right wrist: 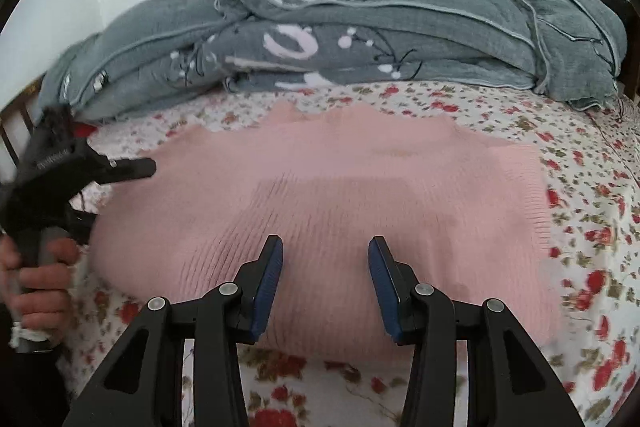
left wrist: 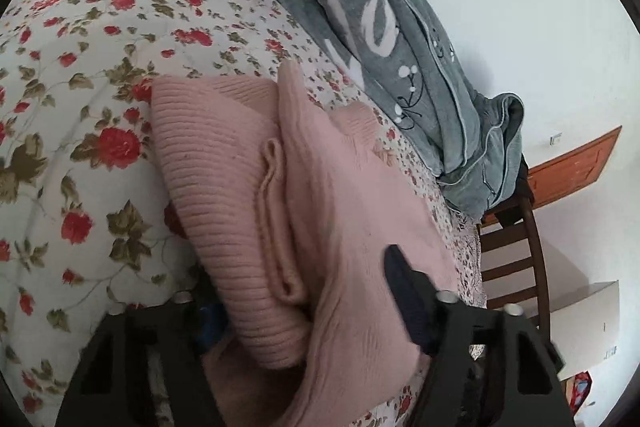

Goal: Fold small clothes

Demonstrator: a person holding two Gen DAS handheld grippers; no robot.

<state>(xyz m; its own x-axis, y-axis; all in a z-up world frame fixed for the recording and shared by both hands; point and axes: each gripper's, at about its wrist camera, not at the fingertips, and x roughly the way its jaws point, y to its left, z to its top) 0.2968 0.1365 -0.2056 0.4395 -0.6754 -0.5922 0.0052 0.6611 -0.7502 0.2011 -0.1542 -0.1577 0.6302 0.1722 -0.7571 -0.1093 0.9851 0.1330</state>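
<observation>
My left gripper [left wrist: 304,311] straddles the pink sweater's [right wrist: 320,187] bunched fold, grip uncertain; right gripper [right wrist: 325,267] hovers half-open, empty, ready to pin the hem.

One pink knit sweater [right wrist: 328,187] lies on one floral bedsheet [right wrist: 580,187] beside one grey blanket [right wrist: 360,51], with two grippers, left [right wrist: 132,169] and right [right wrist: 326,259], one hand [right wrist: 38,279] and one wooden chair [left wrist: 516,255].

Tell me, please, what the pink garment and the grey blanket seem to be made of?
Pink garment: probably knitted wool or acrylic, matte; fine ribbed rows show across it. Grey blanket: looks like soft fleece or plush, fuzzy surface with piped edges; exact fibre unclear.
</observation>
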